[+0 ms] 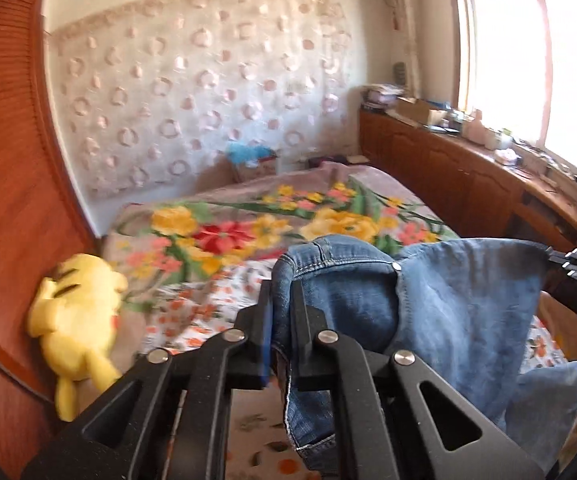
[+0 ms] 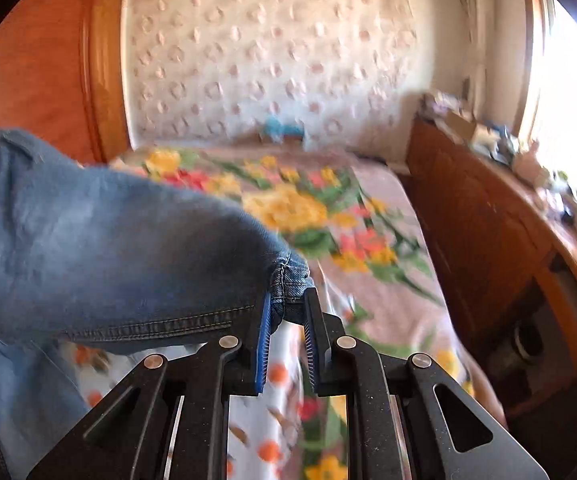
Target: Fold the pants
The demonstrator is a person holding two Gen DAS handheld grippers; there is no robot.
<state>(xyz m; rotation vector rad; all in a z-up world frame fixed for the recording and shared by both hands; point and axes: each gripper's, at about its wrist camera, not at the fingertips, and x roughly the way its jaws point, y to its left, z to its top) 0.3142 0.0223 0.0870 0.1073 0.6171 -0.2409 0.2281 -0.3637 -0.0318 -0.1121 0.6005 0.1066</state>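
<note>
The left gripper [image 1: 282,304] is clamped tight on the waistband of a pair of blue jeans [image 1: 440,300], the denim bunched between its two fingers and hanging down below them. The right gripper [image 2: 286,308] pinches another stitched corner of the same jeans [image 2: 100,248], so the garment is held up off the bed [image 1: 224,216] and stretched between the two tools, its lower folds drooping toward the floral blanket [image 2: 288,208]. In the left wrist view the tip of the right gripper shows at the far edge of the denim. A yellow plush toy [image 1: 76,316] lies on the bed's left side against the wooden wardrobe [image 1: 4,200]. At the far end of the bed a small box [image 1: 254,166] stands by the quilted wall covering, with something blue and fluffy sticking out of its top; what that is cannot be told. Along the window runs a wooden cabinet [image 1: 440,164] whose top is crowded with open cardboard boxes and small clutter, too blurred to name.
</note>
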